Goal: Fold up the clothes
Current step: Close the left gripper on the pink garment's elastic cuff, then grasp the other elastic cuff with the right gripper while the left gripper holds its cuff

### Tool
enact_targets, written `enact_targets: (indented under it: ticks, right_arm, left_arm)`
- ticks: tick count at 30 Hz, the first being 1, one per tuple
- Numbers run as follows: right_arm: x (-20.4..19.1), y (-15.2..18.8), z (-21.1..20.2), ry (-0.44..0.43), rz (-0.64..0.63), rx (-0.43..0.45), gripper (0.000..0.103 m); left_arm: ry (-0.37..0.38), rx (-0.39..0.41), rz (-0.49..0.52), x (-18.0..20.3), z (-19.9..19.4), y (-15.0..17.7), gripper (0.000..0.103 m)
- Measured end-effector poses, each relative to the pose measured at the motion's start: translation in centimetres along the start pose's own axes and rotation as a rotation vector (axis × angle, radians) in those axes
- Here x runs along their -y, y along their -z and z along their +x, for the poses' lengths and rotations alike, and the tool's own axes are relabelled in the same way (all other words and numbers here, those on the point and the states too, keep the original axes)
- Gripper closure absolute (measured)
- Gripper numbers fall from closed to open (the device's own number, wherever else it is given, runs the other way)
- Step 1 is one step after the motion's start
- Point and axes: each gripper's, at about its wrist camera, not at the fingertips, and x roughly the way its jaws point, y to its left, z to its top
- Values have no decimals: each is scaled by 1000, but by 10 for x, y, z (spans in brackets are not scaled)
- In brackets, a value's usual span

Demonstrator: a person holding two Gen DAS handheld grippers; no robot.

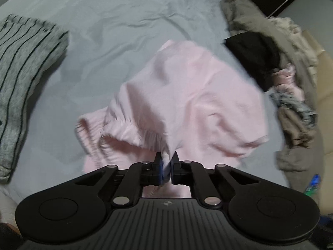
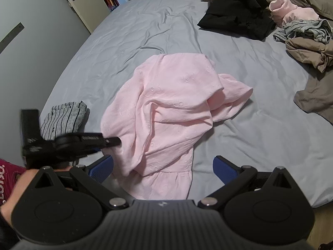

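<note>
A pale pink dress (image 2: 166, 108) lies crumpled in the middle of the grey-blue bed sheet (image 2: 145, 31). In the left wrist view the pink dress (image 1: 187, 95) fills the centre, and my left gripper (image 1: 166, 162) is shut on a fold of its near edge, the cloth pinched between the blue pads. That left gripper (image 2: 113, 140) also shows from the side in the right wrist view, its tip at the dress's left edge. My right gripper (image 2: 162, 169) stands open above the dress's gathered hem, nothing between its fingers.
A folded grey striped garment (image 1: 22, 79) lies left of the dress. A heap of unfolded clothes sits far right: black (image 2: 239, 12), pink (image 2: 291, 10), grey (image 2: 308, 29), brown (image 2: 312, 52). A door (image 2: 37, 20) stands beyond the bed's left edge. A person's hand (image 2: 18, 183) holds the left gripper.
</note>
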Motion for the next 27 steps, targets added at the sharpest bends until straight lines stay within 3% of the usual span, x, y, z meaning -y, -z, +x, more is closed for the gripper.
enact_targets:
  ticks: [10, 18, 23, 27]
  right_arm:
    - [-12, 7, 6, -49, -77, 31, 1]
    - [-50, 20, 16, -46, -347, 134, 2]
    - [-68, 26, 37, -66, -470, 134, 24]
    - [-66, 21, 51, -99, -433, 111, 29]
  left_arm:
    - [187, -14, 10, 32, -30, 4, 98]
    - [237, -13, 13, 38, -42, 1, 98]
    - [243, -16, 21, 37, -46, 0, 98]
    - [254, -23, 28, 36, -49, 0, 98]
